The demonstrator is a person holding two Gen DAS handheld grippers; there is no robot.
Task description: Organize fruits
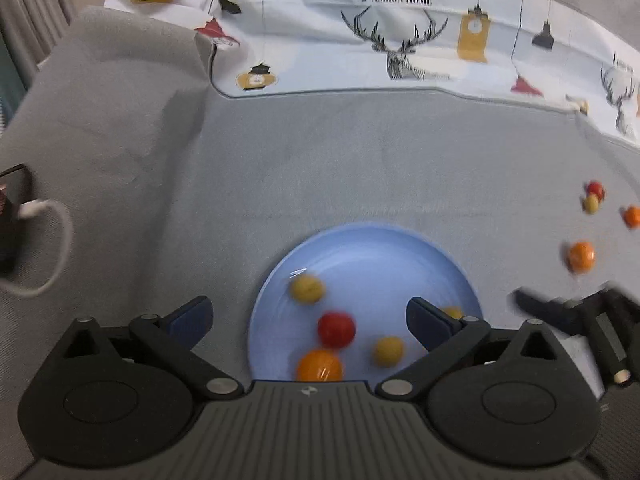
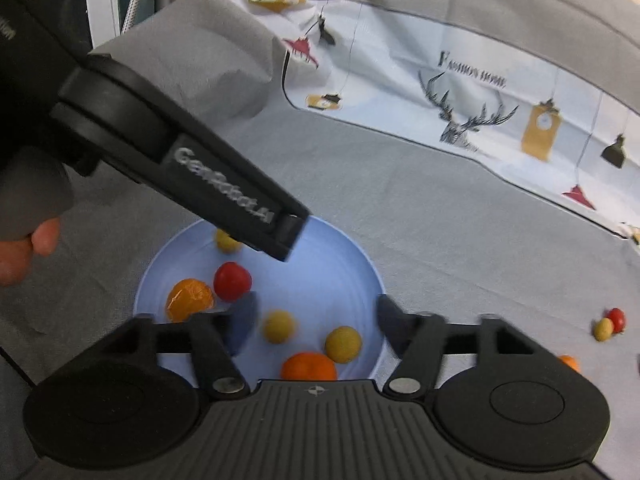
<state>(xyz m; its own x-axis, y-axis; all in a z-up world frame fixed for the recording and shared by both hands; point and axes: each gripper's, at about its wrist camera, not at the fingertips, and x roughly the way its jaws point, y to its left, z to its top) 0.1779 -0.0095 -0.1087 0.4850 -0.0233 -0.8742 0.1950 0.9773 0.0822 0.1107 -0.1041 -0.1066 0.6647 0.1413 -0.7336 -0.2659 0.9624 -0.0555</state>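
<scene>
A light blue plate (image 1: 372,248) lies on the grey cloth and holds several small fruits: a red one (image 1: 336,329), an orange one (image 1: 319,366) and yellow ones (image 1: 306,289). My left gripper (image 1: 308,316) is open and empty just above the plate. The plate also shows in the right wrist view (image 2: 344,256), with the red fruit (image 2: 232,281) and two orange fruits (image 2: 189,298) in it. My right gripper (image 2: 316,322) is open and empty over the plate's near side. The left gripper's body (image 2: 224,192) reaches in from the left above the plate.
Loose fruits lie on the cloth to the right: an orange one (image 1: 581,257), another orange (image 1: 633,216), a red and a yellow together (image 1: 593,196), also seen in the right wrist view (image 2: 610,323). A printed white cloth (image 1: 400,40) lies at the back. A white cable (image 1: 48,248) runs at left.
</scene>
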